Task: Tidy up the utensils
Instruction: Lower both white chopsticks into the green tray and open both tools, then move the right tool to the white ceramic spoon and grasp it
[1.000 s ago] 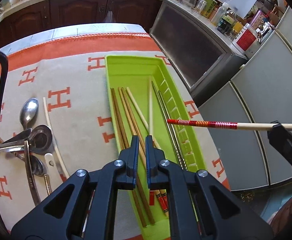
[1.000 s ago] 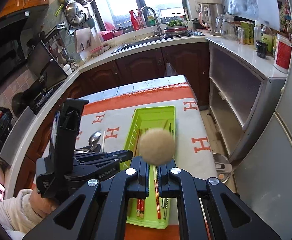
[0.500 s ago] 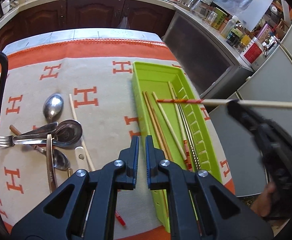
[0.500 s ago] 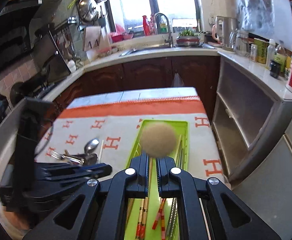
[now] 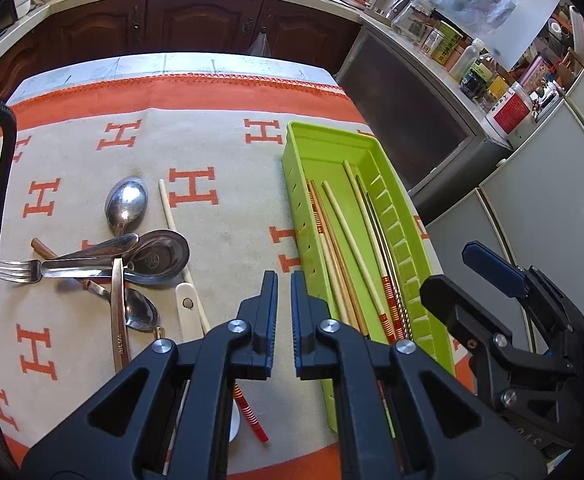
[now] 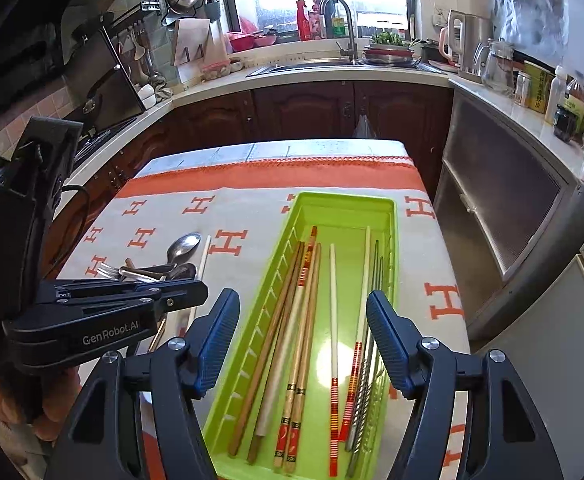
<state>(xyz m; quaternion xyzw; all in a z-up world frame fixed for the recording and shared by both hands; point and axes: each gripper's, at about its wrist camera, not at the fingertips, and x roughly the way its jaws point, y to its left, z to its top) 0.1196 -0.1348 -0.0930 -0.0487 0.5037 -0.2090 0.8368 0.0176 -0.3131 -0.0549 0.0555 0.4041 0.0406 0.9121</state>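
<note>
The right gripper (image 6: 303, 344) hangs over the green tray (image 6: 389, 232) with its ribbed blue jaws wide and empty; the left gripper (image 5: 284, 314) hovers just left of the tray, jaws narrow with a slim gap and nothing between them. Inside the tray lie thin, smooth, round chopsticks (image 6: 333, 300) of wood, pale plastic and twisted metal. Left of the tray, on the woven orange-and-cream cloth covering the table (image 5: 212, 152), glossy spoons (image 5: 126, 202) and a fork (image 5: 14, 271) lie tangled with a loose pale chopstick (image 5: 170, 210). Slick, slender shafts could roll or slip from the jaws, and pulling one piece from the heap could drag its neighbours
</note>
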